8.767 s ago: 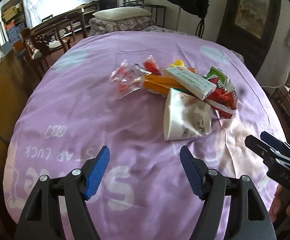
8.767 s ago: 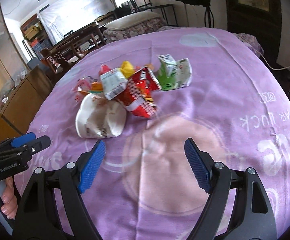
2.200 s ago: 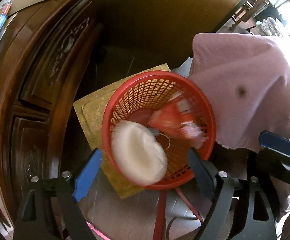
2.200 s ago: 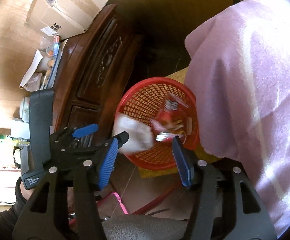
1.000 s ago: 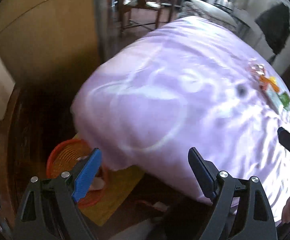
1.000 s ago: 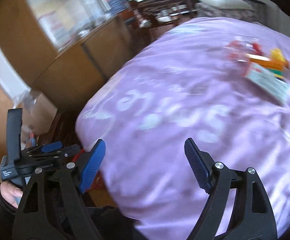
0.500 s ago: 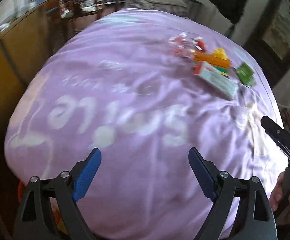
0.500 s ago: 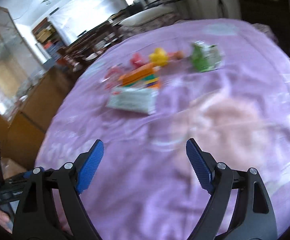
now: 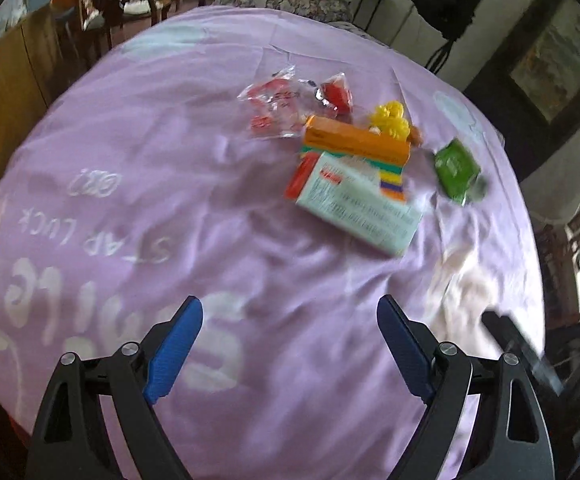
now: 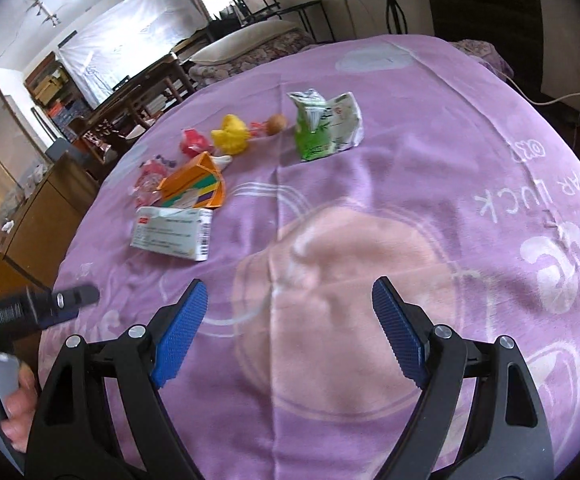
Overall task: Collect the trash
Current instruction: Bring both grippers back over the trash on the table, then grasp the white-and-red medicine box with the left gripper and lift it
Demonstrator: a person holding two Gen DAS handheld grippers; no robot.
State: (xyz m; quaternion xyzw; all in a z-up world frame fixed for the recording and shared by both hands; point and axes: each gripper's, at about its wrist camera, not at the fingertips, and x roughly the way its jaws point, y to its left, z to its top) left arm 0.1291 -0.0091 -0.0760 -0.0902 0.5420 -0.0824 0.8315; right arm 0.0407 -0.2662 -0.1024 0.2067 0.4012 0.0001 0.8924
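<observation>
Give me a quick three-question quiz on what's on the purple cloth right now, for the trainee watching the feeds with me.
1. True or false: the left gripper is carrying a piece of trash.
2. Which item lies nearest the grippers? A) green wrapper B) white box C) yellow toy
3. Fill in: the orange box lies just beyond the ____ box, as seen from the grippers.

Key
1. False. Its jaws stand open over the purple cloth with nothing between them; the right gripper is the same.
2. B. The white box is the closest piece in both wrist views.
3. White.
</observation>
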